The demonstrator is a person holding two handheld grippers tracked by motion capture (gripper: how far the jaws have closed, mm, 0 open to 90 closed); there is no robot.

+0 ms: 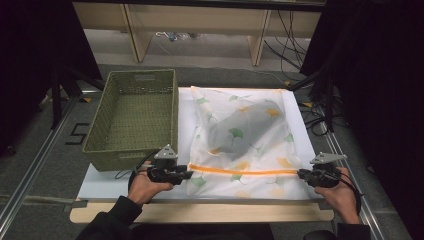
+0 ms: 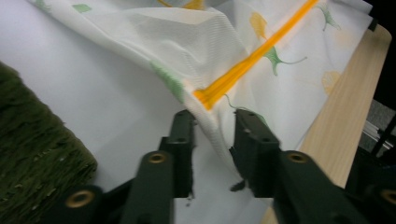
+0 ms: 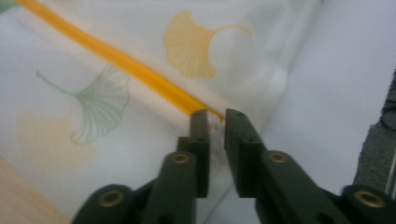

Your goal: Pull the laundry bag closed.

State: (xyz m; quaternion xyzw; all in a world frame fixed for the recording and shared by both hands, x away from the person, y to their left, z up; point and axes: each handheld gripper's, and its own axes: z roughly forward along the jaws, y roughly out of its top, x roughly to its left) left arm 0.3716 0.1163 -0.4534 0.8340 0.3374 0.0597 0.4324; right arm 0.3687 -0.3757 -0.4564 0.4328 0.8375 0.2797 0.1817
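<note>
A white mesh bag [image 1: 260, 150] printed with ginkgo leaves lies on a white board [image 1: 185, 112]. A grey garment [image 1: 242, 122] shows through it. An orange zipper [image 1: 240, 171] runs across its near side. At the zipper's left end my left gripper [image 1: 186, 174] is shut on a raised fold of the bag [image 2: 205, 56]; the fabric runs down between its jaws [image 2: 214, 123]. My right gripper [image 1: 301, 174] is at the zipper's right end, its jaws [image 3: 215, 116] nearly together on the zipper [image 3: 140, 70] tip.
A green woven basket [image 1: 135, 150] with nothing in it stands left of the bag, close to my left gripper. A light wooden table edge [image 1: 200, 212] runs along the near side. Dark cables and wooden furniture legs lie beyond the table.
</note>
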